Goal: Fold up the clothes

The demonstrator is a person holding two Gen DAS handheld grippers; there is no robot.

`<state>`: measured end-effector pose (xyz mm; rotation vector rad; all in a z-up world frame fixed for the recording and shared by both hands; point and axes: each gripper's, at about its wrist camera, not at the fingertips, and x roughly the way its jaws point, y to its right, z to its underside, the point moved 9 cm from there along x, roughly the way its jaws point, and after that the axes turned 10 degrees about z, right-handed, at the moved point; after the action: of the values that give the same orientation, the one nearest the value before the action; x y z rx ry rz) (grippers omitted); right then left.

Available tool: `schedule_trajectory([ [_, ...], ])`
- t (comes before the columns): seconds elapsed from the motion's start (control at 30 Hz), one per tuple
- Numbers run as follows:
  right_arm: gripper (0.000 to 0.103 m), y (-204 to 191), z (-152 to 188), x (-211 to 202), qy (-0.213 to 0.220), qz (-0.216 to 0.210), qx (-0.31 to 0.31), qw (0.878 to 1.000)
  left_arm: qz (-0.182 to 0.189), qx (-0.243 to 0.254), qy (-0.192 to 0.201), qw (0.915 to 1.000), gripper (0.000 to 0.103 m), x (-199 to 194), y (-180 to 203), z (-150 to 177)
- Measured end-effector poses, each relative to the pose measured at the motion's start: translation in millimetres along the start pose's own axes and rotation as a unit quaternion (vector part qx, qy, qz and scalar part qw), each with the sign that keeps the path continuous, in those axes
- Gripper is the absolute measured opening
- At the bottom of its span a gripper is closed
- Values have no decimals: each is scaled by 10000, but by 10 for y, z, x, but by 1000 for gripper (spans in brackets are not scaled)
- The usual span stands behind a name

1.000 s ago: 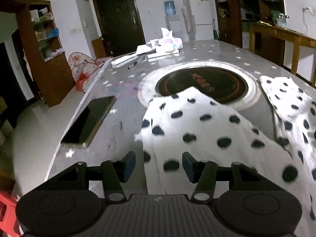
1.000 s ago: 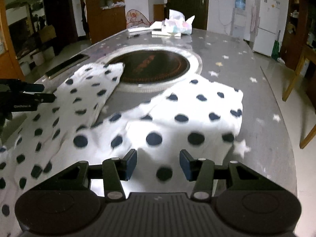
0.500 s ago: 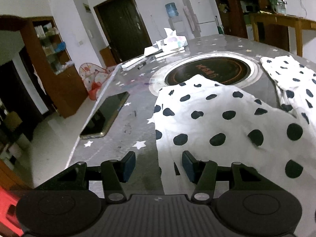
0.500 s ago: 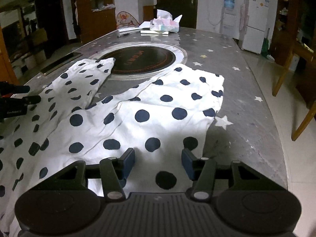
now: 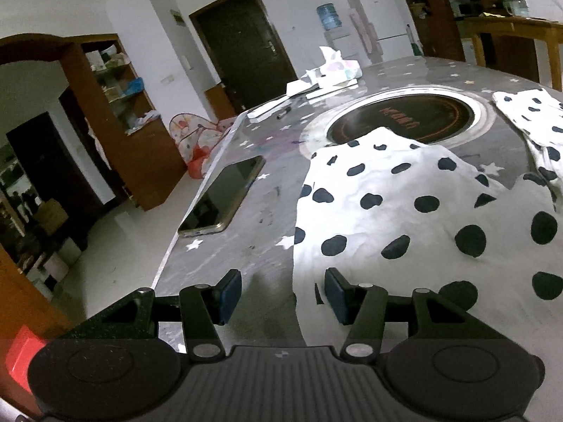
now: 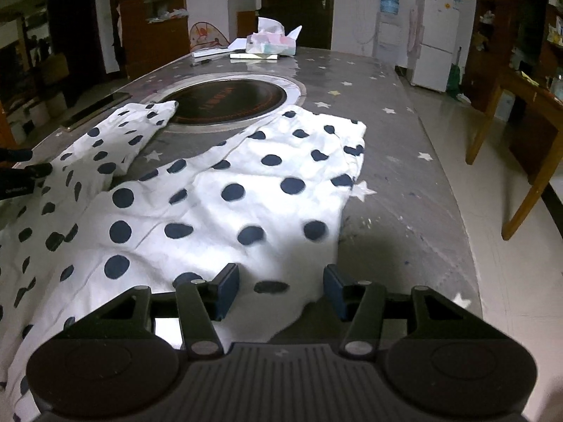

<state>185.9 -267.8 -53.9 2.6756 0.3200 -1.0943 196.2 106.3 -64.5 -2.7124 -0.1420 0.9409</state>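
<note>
A white garment with dark polka dots (image 5: pixel 415 218) lies spread on the grey star-patterned table (image 5: pixel 267 190), two leg-like ends reaching toward the round hotplate (image 5: pixel 404 117). My left gripper (image 5: pixel 283 295) is open and empty, low over the garment's left near edge. In the right wrist view the garment (image 6: pixel 211 204) covers the near left table. My right gripper (image 6: pixel 280 293) is open and empty over its right near edge. The left gripper's fingers (image 6: pixel 24 172) show at the far left.
A phone (image 5: pixel 225 197) lies by the table's left edge. A tissue box (image 6: pixel 269 44), papers and a pen (image 5: pixel 283 112) sit at the far end. A wooden table (image 6: pixel 527 119) stands to the right, a fridge (image 6: pixel 436 58) behind.
Both grippers have drawn back toward the near edge of the table and lowered over the garment's near corners. The garment lies flatter and more spread.
</note>
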Motion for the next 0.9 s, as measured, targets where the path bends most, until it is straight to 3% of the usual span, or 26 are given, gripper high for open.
schedule_trajectory([
  [0.1,52,20,9,-80,-13,10,104,9999,163,-32,46,9999,56,-126,40,-8],
  [0.37,52,-307,125,-588,137,-585,-239,9979,597,-117,170,9980,56,-469,148,-29],
  [0.43,52,-397,161,-712,168,-745,-297,9966,845,-120,178,9962,56,-594,243,-1],
  [0.7,52,-908,475,-1032,138,-1321,-950,9866,1798,469,206,9824,57,-1063,857,304],
  [0.9,53,-979,744,-1032,-135,-1311,-1141,9847,1878,1021,225,9766,56,-1220,1019,574],
])
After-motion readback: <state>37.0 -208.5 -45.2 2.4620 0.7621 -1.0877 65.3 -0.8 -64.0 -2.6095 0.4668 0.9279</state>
